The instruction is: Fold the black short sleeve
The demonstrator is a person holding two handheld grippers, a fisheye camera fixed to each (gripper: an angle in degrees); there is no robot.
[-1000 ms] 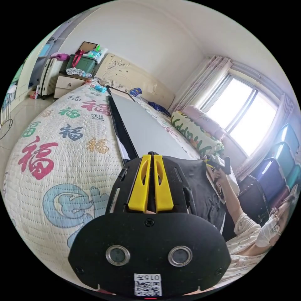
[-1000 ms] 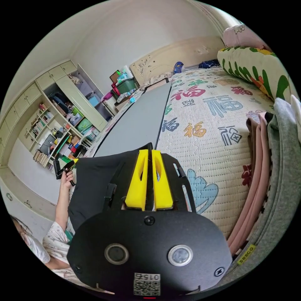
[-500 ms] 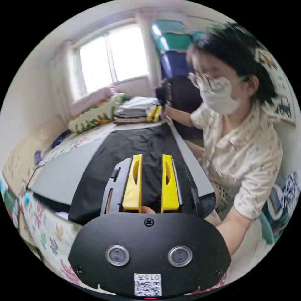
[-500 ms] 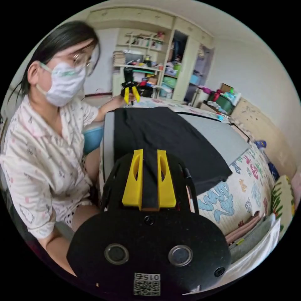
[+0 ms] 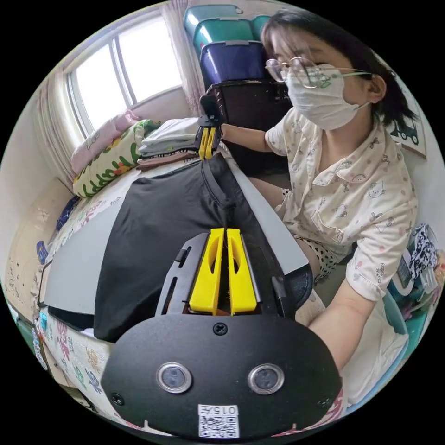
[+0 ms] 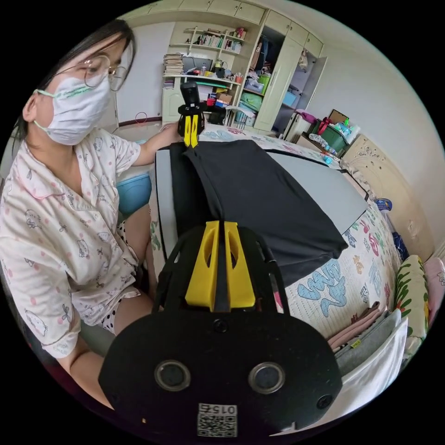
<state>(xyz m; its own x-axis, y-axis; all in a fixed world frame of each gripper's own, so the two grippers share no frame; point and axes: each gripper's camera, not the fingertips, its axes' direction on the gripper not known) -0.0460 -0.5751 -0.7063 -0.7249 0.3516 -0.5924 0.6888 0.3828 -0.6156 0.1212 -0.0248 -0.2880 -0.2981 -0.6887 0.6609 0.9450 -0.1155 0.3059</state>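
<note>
The black shirt point(image 5: 157, 232) lay spread over a grey board point(image 5: 74, 273) on the bed, and its near edge was lifted into a taut ridge strung between the two grippers. In the left gripper view, the left gripper point(image 5: 224, 232) had its yellow jaws drawn nearly together, with the shirt's edge pinched between them at the tips. At the other end of that ridge, the right gripper point(image 5: 207, 155) pointed downward, jaws close together, clamped on the fabric where it rose to a peak. The right gripper view told the same story from the other end: the right gripper point(image 6: 220, 225) sat with jaws narrowed onto a dark strip of cloth running between them, and the left gripper point(image 6: 189, 144) hung tips-down at the shirt's corner, gripping it. The rest of the shirt stayed flat on the board, its far end drooping off the board onto the patterned quilt point(image 6: 343, 287). The person point(image 5: 352, 185) sat beside the bed in a printed pyjama top, arms reaching out to either end. A stack of folded clothes point(image 5: 167, 143) rested on the bed just behind the right gripper, next to a rolled green-and-white blanket point(image 5: 111, 162). Shelves and cupboards point(image 6: 222, 46) crowded the wall behind the left gripper.
</note>
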